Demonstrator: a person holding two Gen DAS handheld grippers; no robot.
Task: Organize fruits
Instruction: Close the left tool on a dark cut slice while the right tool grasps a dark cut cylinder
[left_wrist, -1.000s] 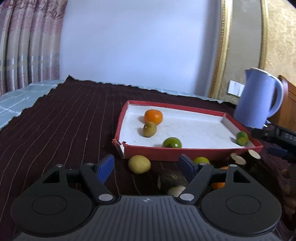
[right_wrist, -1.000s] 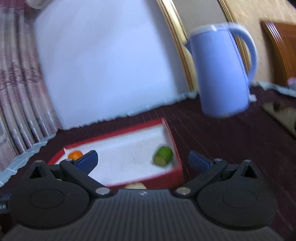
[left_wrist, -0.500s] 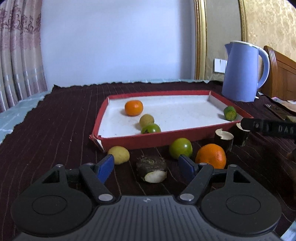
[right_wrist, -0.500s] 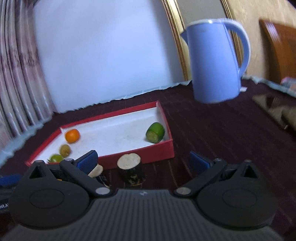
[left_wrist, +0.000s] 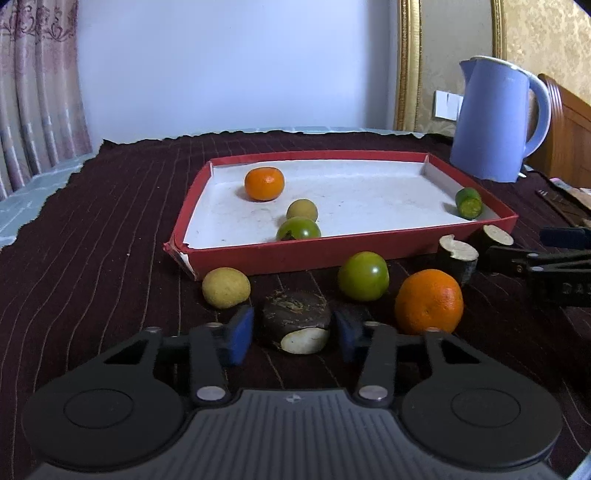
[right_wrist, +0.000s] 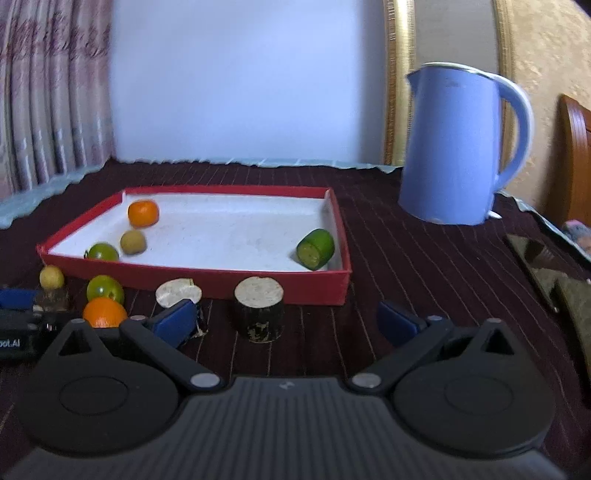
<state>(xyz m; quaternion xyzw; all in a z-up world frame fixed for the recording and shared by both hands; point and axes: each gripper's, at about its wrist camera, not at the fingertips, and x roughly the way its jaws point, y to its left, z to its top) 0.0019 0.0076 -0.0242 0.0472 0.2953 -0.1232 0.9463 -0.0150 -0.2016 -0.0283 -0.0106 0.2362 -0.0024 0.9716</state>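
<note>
Between the left gripper's closing fingers sits a dark root chunk, pads flanking it, not yet pressing. Just beyond lie a yellow fruit, green tomato and orange, all outside the red tray. The right gripper stands wide, narrowing slightly, a cut stump between its fingers, untouched.

Left gripper: low over the cloth, pointing forward and tilted down; jaws closing.
Left pads: blue, one on each side of a dark chunk, not visibly pressing on it.
Right gripper: low and level, tilted down; jaws wide but closing.
Right pads: blue, a dark stump between them, well clear of both.
</note>
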